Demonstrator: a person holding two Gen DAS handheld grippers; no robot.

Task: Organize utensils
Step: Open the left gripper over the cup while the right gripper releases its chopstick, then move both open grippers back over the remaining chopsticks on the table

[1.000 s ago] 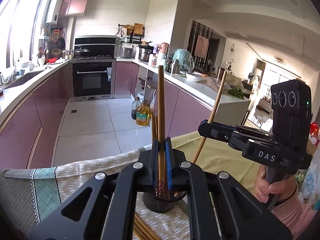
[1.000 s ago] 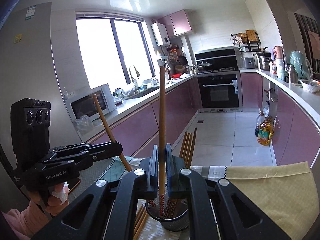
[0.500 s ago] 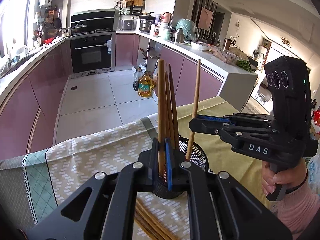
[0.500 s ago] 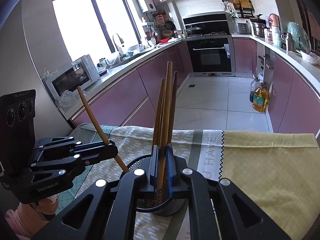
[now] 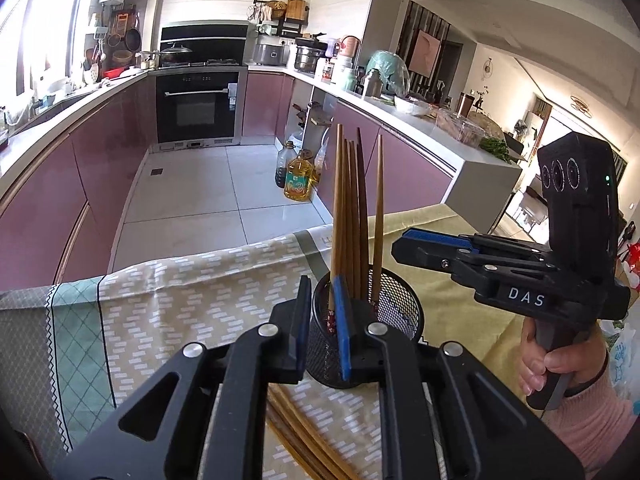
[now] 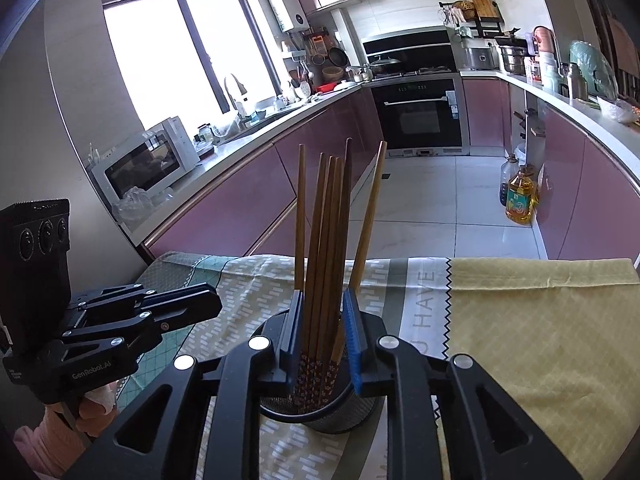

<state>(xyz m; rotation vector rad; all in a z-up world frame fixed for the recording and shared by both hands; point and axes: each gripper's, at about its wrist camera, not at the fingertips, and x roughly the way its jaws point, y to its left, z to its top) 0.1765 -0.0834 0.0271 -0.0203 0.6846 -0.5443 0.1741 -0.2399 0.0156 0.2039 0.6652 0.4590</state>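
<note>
Left wrist view: chopsticks (image 5: pixel 352 216) stand in the mesh holder (image 5: pixel 384 328); more lie near on the tablecloth (image 5: pixel 160 312). Left gripper (image 5: pixel 322 328) and right gripper (image 6: pixel 323 334) are opening, gripping nothing. Light, stiff, slick sticks; pinch mid-shaft.

kitchen ahead of me: mauve cabinets (image 5: pixel 100 176) under white counters | black built-in oven (image 5: pixel 198 106) at far end | pale floor tiles (image 6: pixel 432 196) | big bright window (image 6: pixel 172 56) | microwave (image 6: pixel 146 162) on counter
</note>
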